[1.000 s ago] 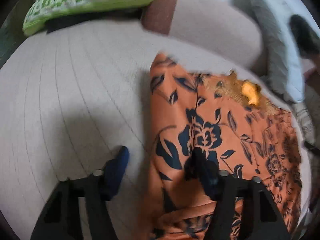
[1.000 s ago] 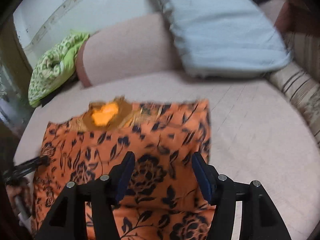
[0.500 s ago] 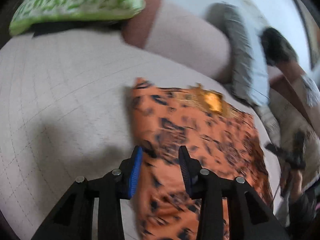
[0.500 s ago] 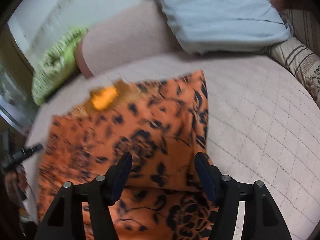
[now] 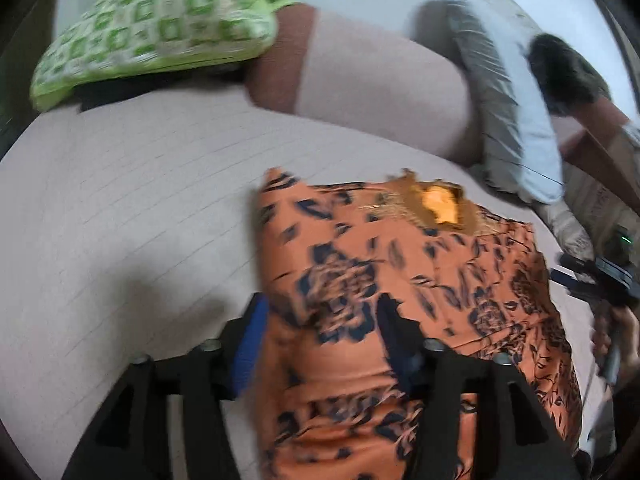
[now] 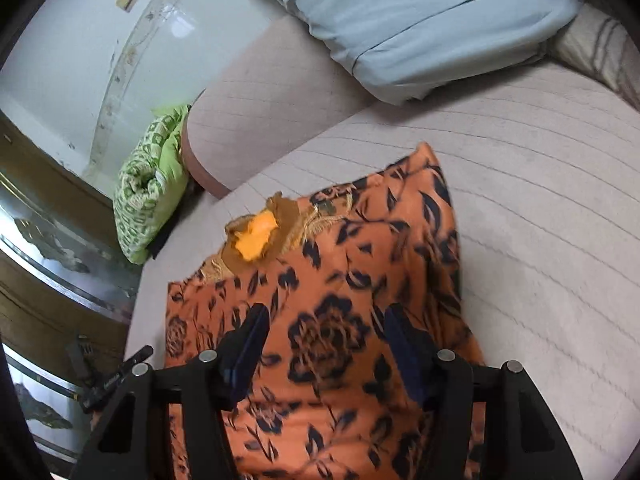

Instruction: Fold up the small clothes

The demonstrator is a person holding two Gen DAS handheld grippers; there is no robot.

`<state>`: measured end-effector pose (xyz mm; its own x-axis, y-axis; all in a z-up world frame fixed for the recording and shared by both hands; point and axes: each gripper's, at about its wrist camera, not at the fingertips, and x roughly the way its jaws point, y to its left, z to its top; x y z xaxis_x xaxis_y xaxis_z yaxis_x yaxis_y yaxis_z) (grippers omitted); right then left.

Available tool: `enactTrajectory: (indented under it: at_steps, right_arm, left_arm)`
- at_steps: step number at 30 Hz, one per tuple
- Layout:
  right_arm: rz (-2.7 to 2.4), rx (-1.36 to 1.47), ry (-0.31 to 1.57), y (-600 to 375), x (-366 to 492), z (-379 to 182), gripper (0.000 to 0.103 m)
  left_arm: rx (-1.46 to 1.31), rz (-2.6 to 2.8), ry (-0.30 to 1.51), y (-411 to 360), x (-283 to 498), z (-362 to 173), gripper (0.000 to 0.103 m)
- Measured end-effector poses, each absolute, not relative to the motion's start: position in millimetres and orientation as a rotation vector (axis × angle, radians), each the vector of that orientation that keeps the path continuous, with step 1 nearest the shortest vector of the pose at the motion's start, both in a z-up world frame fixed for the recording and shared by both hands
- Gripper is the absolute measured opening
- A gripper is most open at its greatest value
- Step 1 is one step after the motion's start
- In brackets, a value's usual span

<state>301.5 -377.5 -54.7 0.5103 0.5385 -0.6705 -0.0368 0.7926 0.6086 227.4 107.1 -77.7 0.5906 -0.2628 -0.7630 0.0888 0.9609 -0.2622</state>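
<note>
While I held both tools over the bed (image 5: 120,216), the orange garment (image 5: 400,288) with its dark flower print lay spread flat on the pale quilted cover, its neckline (image 5: 436,204) with the bright orange lining turned toward the long bolster (image 5: 372,92) at the head. My left hand-held gripper (image 5: 320,336) hung above the garment's left edge: its jaws had just been opening and stood apart, the blue-padded finger over the bare quilt just beside the cloth and the other finger over the print. The cloth showed between the fingers, but the pads were not pressing on it. My right hand-held gripper (image 6: 324,344) stood wide as well; both fingers were over the cloth, on either side of a large dark flower, nearer the right edge, and gripped nothing. Whether its tips touched the fabric I could not tell. A fold line ran across the garment close to me in the left wrist view. A green patterned cushion (image 6: 148,188) lay at the far left corner of the bed, against the end of the bolster, and a pale blue pillow (image 6: 412,16) leaned on the bolster further right. In the left view, my right hand (image 5: 616,332) showed at the far edge, blurred.
</note>
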Motion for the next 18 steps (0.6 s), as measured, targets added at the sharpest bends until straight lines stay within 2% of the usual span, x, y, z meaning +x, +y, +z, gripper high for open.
enactTrajectory:
  at_steps: [1, 3, 4, 5, 8, 12, 15, 18]
  right_arm:
    - [0.373, 0.588, 0.995, -379, 310, -62, 0.066]
    - [0.309, 0.624, 1.075, -386, 333, -99, 0.066]
    - [0.317, 0.719, 1.053, -391, 337, -107, 0.065]
    - [0.318, 0.774, 1.033, -396, 335, -105, 0.065]
    - [0.295, 0.702, 1.012, -396, 318, -76, 0.066]
    - [0.302, 0.544, 0.950, -409, 251, -19, 0.066]
    - [0.350, 0.457, 0.954, -421, 183, 9, 0.070]
    - [0.365, 0.385, 1.036, -437, 117, 10, 0.072]
  left_arm:
    - [-0.187, -0.171, 0.939, 100, 238, -89, 0.069]
    - [-0.119, -0.031, 1.038, 103, 255, -116, 0.071]
    - [-0.122, -0.009, 1.071, 106, 259, -127, 0.074]
    - [-0.162, -0.014, 1.018, 110, 254, -124, 0.074]
    - [-0.188, -0.002, 1.004, 112, 242, -108, 0.073]
    - [-0.205, -0.053, 0.901, 119, 189, -65, 0.073]
    - [-0.226, -0.079, 0.851, 132, 130, -38, 0.084]
    - [-0.246, -0.095, 0.842, 142, 70, -34, 0.085]
